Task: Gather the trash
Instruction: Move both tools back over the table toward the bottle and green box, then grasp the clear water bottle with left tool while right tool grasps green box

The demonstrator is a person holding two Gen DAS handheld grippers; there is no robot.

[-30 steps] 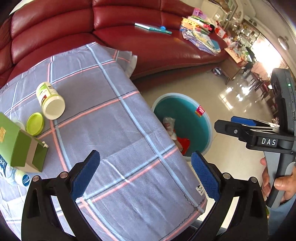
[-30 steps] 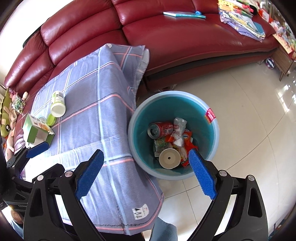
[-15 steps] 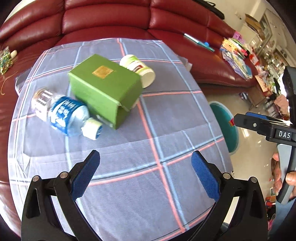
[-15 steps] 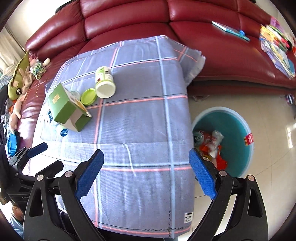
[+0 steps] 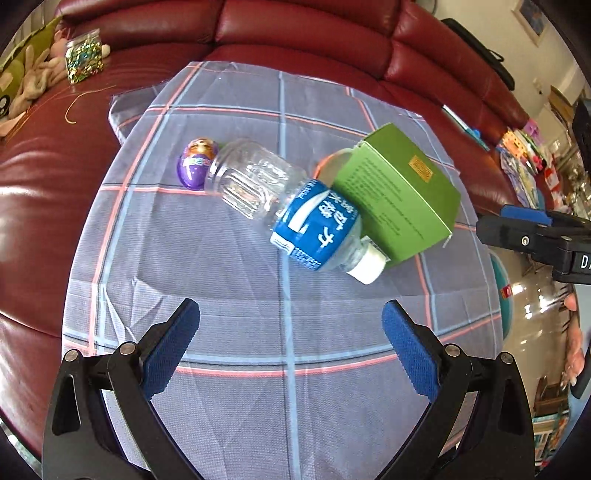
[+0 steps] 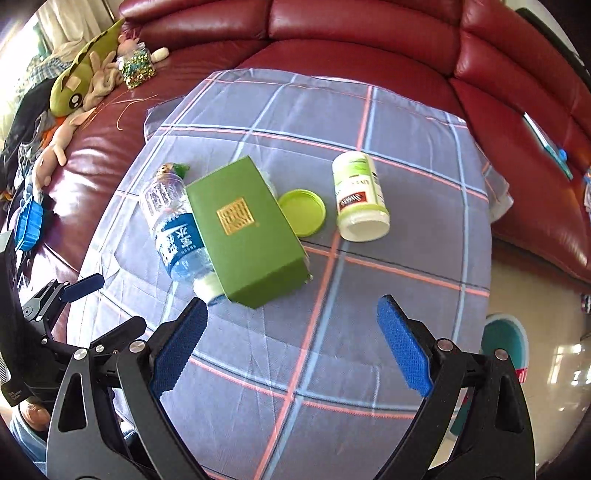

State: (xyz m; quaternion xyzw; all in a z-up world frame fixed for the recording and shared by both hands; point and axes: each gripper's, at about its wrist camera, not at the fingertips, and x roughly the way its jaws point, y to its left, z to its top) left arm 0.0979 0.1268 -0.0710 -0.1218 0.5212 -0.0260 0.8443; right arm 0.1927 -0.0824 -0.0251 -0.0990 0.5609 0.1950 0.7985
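Observation:
A clear plastic bottle (image 5: 284,206) with a blue label lies on its side on the plaid cloth (image 5: 229,280), its white cap toward me, pressed against a green carton (image 5: 399,199). A purple egg-shaped toy (image 5: 195,162) lies behind the bottle's base. My left gripper (image 5: 291,343) is open and empty, just short of the bottle. In the right wrist view the bottle (image 6: 175,225) and carton (image 6: 243,229) lie ahead, with a green lid (image 6: 303,212) and a white jar (image 6: 358,199) on its side to the right. My right gripper (image 6: 291,343) is open and empty.
The teal trash bin (image 6: 504,339) stands on the floor past the cloth's right edge. A red leather sofa (image 6: 369,33) wraps around the back, with plush toys (image 6: 85,81) and a bead jar (image 6: 138,70) at left. The other gripper (image 5: 535,236) shows at the right edge.
Both grippers have swung left, away from the bin and toward the bottle and carton. The left gripper has come closer to the bottle. Both stay open.

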